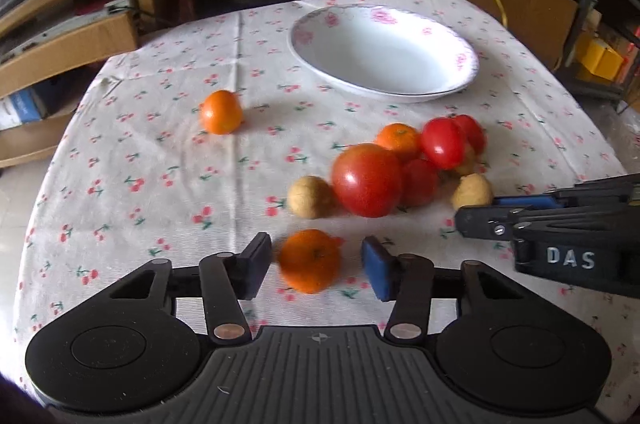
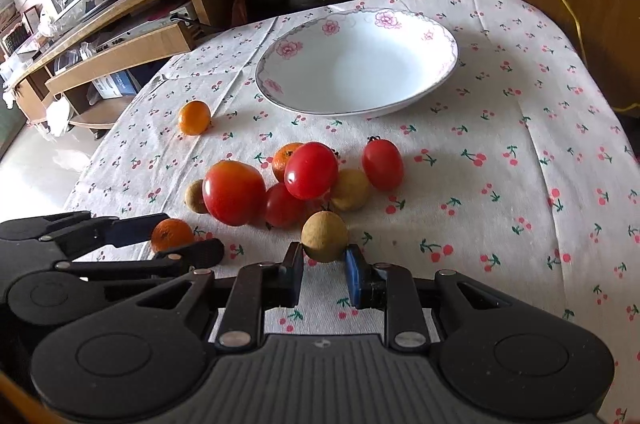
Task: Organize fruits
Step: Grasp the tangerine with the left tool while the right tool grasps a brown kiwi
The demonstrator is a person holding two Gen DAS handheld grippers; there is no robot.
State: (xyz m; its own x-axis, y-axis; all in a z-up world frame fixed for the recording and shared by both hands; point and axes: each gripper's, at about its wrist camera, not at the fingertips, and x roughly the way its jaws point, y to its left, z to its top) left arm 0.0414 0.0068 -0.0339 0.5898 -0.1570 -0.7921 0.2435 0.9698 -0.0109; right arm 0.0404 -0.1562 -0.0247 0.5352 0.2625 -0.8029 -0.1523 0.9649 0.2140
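now the left gripper (image 1: 316,266) is spread wide around an orange (image 1: 310,260), pads either side, not touching it. the right gripper (image 2: 323,274) is parted too, a longan (image 2: 324,236) just at its tips. other fruit (image 2: 280,183) sits clustered on the cloth (image 2: 500,151) near the empty bowl (image 2: 360,63); one mandarin (image 2: 194,117) lies apart.

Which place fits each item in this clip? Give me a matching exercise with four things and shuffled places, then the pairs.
Things:
1. bowl
2. lone orange
3. near orange
4. brown fruit

Places:
A. between the open left gripper fingers
B. at the right gripper fingertips
C. far side of the cloth, nothing in it
D. alone, left of the fruit pile

Pairs: 1-C, 2-D, 3-A, 4-B
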